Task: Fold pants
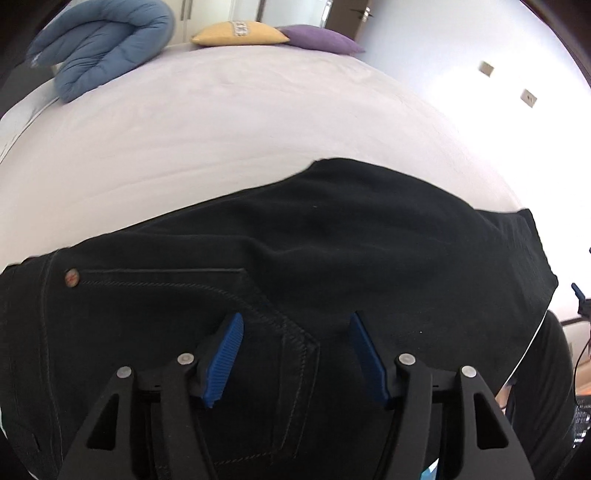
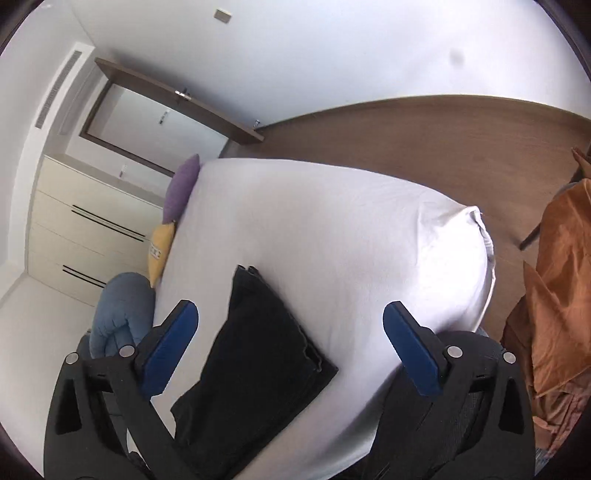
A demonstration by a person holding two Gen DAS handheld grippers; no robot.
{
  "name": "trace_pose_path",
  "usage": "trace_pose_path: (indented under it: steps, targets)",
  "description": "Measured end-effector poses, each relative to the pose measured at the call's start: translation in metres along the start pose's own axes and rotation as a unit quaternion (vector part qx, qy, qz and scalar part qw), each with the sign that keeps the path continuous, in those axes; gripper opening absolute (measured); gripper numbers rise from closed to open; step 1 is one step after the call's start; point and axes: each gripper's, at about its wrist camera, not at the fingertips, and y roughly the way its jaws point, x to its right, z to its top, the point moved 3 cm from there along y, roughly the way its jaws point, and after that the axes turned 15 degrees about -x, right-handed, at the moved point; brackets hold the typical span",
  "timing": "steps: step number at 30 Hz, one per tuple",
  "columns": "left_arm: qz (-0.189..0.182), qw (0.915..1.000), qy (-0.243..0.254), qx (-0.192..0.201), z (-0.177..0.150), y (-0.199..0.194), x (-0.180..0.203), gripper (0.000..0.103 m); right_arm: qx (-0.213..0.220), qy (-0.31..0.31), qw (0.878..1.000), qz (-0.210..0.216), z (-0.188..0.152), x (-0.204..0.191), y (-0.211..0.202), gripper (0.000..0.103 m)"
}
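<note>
Both of my grippers stand with their jaws spread and nothing between the blue pads. My left gripper (image 1: 296,354) hangs low over the black pants (image 1: 295,266), its pads framing the stitched corner of a back pocket (image 1: 236,332); whether the tips touch the cloth I cannot tell. A small copper rivet (image 1: 71,278) sits at the pocket's upper left corner. My right gripper (image 2: 291,347) is held higher and well apart from the fabric, looking down on the pants (image 2: 255,362), which lie folded into a long, narrow stack on the white bed sheet (image 2: 351,240).

Around the stack the sheet is bare on the far side and toward the foot corner of the mattress (image 2: 480,236). Along the head of the bed lie a rolled blue duvet (image 1: 107,40), a yellow cushion (image 1: 240,34) and a purple cushion (image 1: 321,38), all well apart from the pants. In the right wrist view, the near end of the stack runs to the mattress edge and out of sight behind my gripper's frame.

Beyond the bed I see wood flooring (image 2: 443,140), a cream dresser (image 2: 81,229) against the wall and orange cloth (image 2: 561,288) draped just off the foot corner. A dark mesh chair back (image 2: 469,413) stands close under my right gripper's outer finger.
</note>
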Motion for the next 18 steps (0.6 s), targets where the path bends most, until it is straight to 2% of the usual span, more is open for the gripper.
trace_pose_path:
  steps: [3,5,7,8,9,11,13,14,16,18]
  targets:
    - [-0.014,0.9997,-0.019,0.01,-0.007,-0.003,0.001,0.071,-0.054,0.025,0.998,0.033,-0.029,-0.007,0.015,0.101]
    - [-0.02,0.9995,-0.018,0.016,-0.01,-0.005,0.012,0.071,-0.084,0.068,0.994,0.022,-0.048,-0.018,0.041,0.099]
    - [-0.025,0.9992,-0.02,0.024,-0.011,-0.007,0.021,0.077,-0.097,0.09,0.991,0.02,-0.058,-0.012,0.052,0.089]
    - [-0.03,0.9989,-0.021,0.028,-0.012,-0.007,0.028,0.083,-0.1,0.095,0.99,0.013,-0.08,-0.026,0.061,0.087]
    - [-0.036,0.9987,-0.022,0.03,-0.008,-0.007,0.034,0.087,-0.103,0.102,0.989,0.006,-0.088,-0.03,0.067,0.085]
    - [-0.047,0.9986,-0.01,0.02,-0.005,0.001,0.05,0.087,-0.108,0.119,0.987,0.013,-0.097,-0.016,0.081,0.08]
    - [-0.038,0.9993,0.003,0.003,0.0,0.011,0.063,0.087,-0.11,0.139,0.984,0.022,-0.102,-0.001,0.09,0.076]
    - [-0.037,0.9993,0.009,-0.002,0.0,0.016,0.068,0.087,-0.108,0.145,0.983,0.028,-0.091,-0.009,0.089,0.076]
    - [-0.041,0.9991,0.01,-0.005,0.004,0.02,0.071,0.087,-0.096,0.159,0.981,0.047,-0.092,-0.001,0.094,0.076]
    - [-0.048,0.9988,0.007,-0.005,0.005,0.021,0.074,0.087,-0.084,0.17,0.979,0.08,-0.067,-0.016,0.085,0.076]
